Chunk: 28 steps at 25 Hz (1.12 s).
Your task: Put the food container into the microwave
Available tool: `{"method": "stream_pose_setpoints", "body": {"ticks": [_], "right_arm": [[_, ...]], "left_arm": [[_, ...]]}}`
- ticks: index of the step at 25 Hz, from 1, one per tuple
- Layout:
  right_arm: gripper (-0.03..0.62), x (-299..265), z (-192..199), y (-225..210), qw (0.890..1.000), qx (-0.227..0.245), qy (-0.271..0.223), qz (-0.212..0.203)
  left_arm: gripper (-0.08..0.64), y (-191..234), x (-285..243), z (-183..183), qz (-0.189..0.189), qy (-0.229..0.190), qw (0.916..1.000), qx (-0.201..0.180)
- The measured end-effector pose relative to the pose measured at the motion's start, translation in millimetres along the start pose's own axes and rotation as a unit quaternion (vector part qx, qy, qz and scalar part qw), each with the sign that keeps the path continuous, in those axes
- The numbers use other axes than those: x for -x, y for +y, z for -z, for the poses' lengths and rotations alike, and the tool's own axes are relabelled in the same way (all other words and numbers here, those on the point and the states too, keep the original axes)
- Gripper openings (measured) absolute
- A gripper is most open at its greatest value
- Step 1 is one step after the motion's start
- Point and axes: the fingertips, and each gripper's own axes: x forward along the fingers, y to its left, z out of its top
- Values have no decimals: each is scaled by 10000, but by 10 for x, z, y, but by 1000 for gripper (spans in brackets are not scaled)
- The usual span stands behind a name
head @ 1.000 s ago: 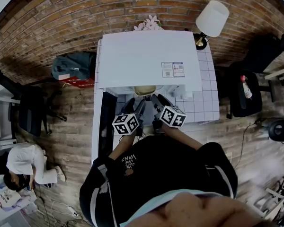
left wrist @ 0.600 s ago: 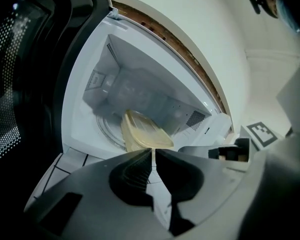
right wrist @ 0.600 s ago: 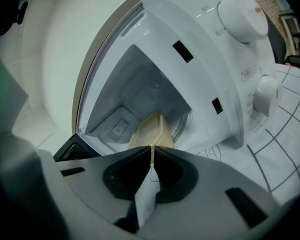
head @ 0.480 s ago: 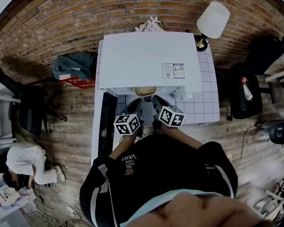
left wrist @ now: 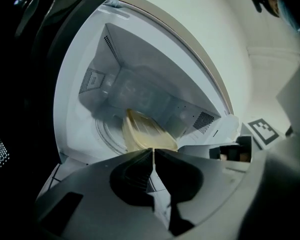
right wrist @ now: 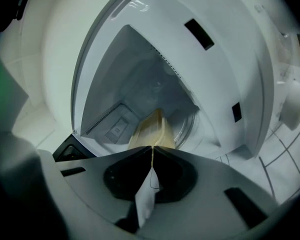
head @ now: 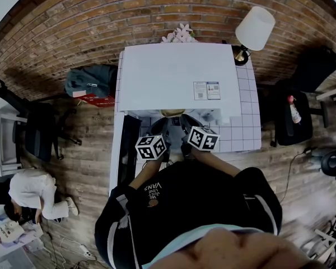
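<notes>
The food container (left wrist: 145, 136) lies inside the microwave (head: 173, 72), just past its mouth. My left tool (left wrist: 153, 151) and right tool (right wrist: 152, 149) are closed tight at its near rim. Placement looks nearly done; the door (head: 127, 153) is open.

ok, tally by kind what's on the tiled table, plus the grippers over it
Grippers: 2 (left gripper, right gripper)
Microwave: 1
Food container: 1
Lamp: 1
Flower bunch: 1
Total: 6
</notes>
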Motion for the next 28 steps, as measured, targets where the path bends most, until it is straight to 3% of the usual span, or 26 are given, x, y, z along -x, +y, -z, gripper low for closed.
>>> {"method": "stream_pose_setpoints", "body": {"ticks": [28], "right_arm": [[12, -247, -209, -40, 9999, 81, 39, -63]], "left_arm": [[21, 118, -241, -207, -175, -126, 9998, 45]]}}
